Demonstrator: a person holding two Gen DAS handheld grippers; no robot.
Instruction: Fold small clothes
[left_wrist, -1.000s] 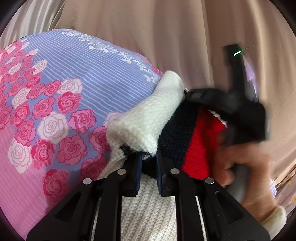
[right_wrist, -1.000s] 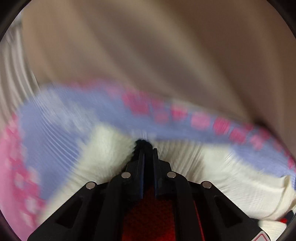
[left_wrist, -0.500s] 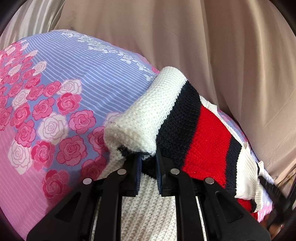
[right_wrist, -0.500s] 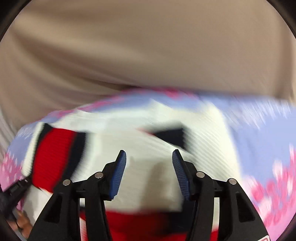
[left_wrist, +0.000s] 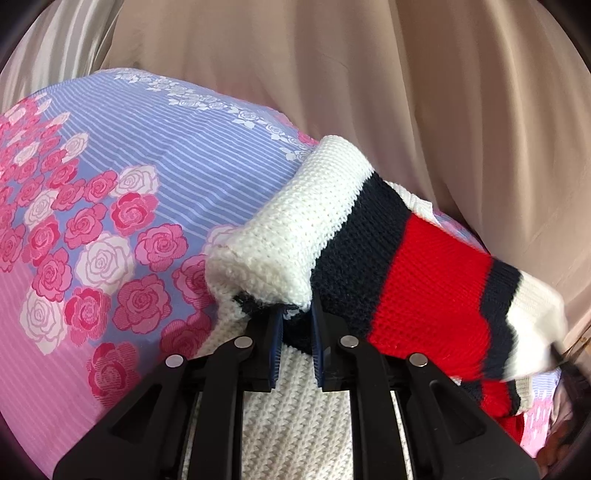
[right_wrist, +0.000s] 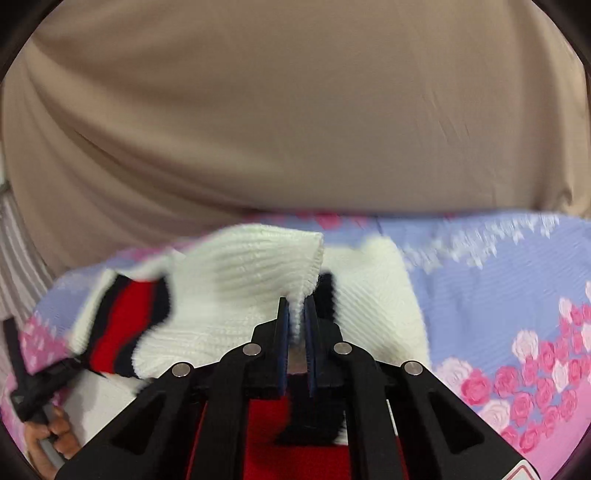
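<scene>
A knit sweater (left_wrist: 424, 277), white with navy and red stripes, lies on a floral bedsheet (left_wrist: 147, 166). My left gripper (left_wrist: 297, 321) is shut on a navy and white fold of it, under a rolled white cuff. In the right wrist view the sweater (right_wrist: 240, 280) shows a raised white edge, and my right gripper (right_wrist: 295, 314) is closing with that white knit pinched between its pads. The left gripper (right_wrist: 33, 387) and the hand (right_wrist: 48, 435) holding it appear at the lower left of that view.
A beige curtain (right_wrist: 295, 110) hangs close behind the bed's far edge. The lilac and pink rose sheet (right_wrist: 498, 277) spreads out to the right of the sweater, and to the left in the left wrist view.
My right gripper left the spot beside the left gripper, swung off to the sweater's other side, opened, and closed on a white edge. The striped part now lies stretched out. The left gripper kept still.
</scene>
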